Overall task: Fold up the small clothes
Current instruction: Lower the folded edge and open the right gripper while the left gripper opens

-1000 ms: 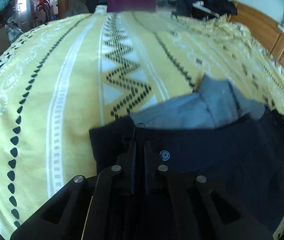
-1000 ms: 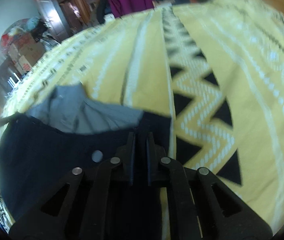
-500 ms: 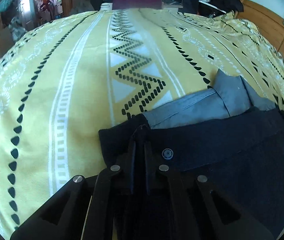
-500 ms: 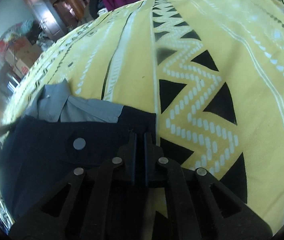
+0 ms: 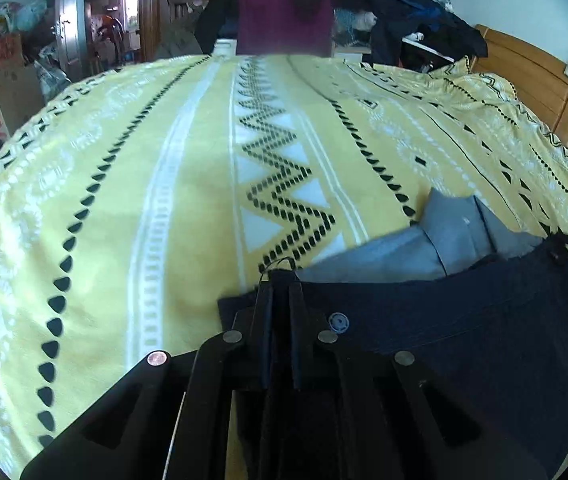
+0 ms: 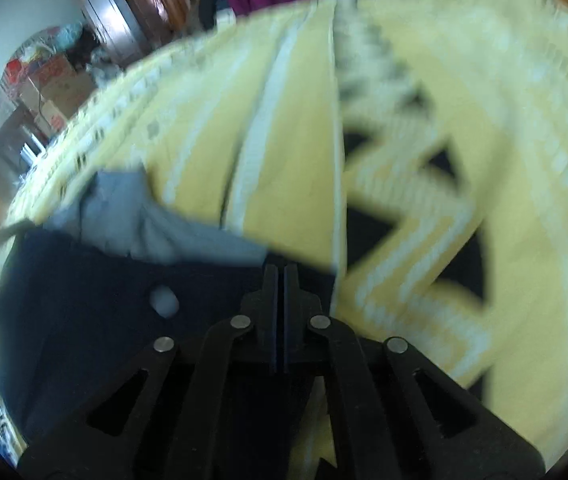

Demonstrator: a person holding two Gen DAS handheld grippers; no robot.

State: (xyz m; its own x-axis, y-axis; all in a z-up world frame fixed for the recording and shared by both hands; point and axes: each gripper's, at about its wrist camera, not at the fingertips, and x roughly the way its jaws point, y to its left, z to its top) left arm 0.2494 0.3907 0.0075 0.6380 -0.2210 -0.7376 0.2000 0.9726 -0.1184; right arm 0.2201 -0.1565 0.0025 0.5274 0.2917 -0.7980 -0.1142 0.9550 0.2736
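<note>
While pinched at both waistband corners, dark navy garment point(image 5: 464, 344) hangs just over yellow patterned bed cover point(image 5: 156, 208), grey inner layer point(image 5: 424, 240) poking out above top edge, metal snap point(image 5: 339, 322) near left corner. Left gripper point(image 5: 280, 284) clenched on left corner, fingers point(image 5: 264, 312) nearly together with cloth between; right gripper point(image 6: 280, 276) clenched on opposite corner, fingers point(image 6: 270, 300) pressed tight. Right wrist view motion-blurred, pale button point(image 6: 164, 300) smeared; cluttered clothes pile point(image 5: 404, 12) and wooden headboard point(image 5: 544, 80) beyond bed.
</note>
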